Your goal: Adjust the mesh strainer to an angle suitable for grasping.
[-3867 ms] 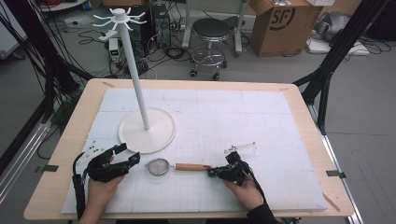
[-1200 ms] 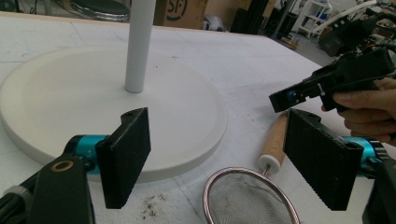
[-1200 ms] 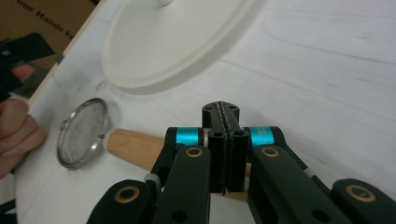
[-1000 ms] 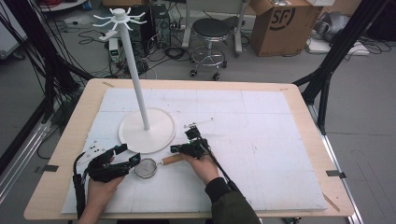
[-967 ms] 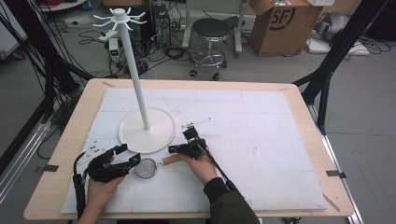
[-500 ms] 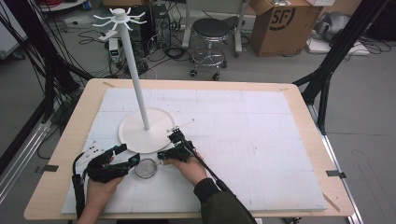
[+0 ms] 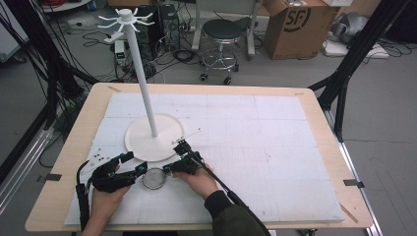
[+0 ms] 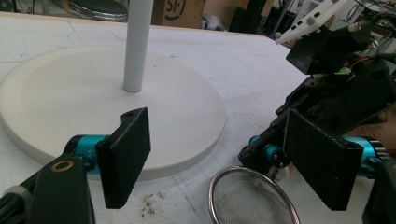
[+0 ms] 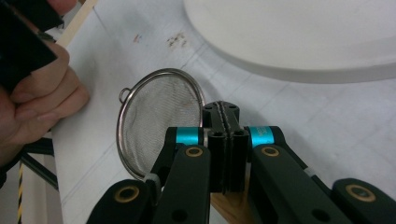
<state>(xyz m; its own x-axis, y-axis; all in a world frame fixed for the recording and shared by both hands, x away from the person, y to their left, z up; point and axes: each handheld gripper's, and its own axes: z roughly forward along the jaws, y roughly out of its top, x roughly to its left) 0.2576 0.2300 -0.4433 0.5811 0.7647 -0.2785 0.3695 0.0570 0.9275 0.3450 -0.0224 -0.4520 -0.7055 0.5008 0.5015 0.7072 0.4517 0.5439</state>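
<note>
Right tongs (image 9: pixel 224 114), closed beside the strainer (image 7: pixel 154 178) at lower centre of the high view on the desk (image 7: pixel 305 105), face open left tongs (image 8: pixel 219 158); probable step: handover, the next move needing a re-grip toward the stand (image 7: pixel 147 98).

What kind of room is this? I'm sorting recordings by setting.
Most likely a lab or workshop: cables trail over the grey floor, black rig frames flank the table, and a shipping carton sits beside a stool.
</note>
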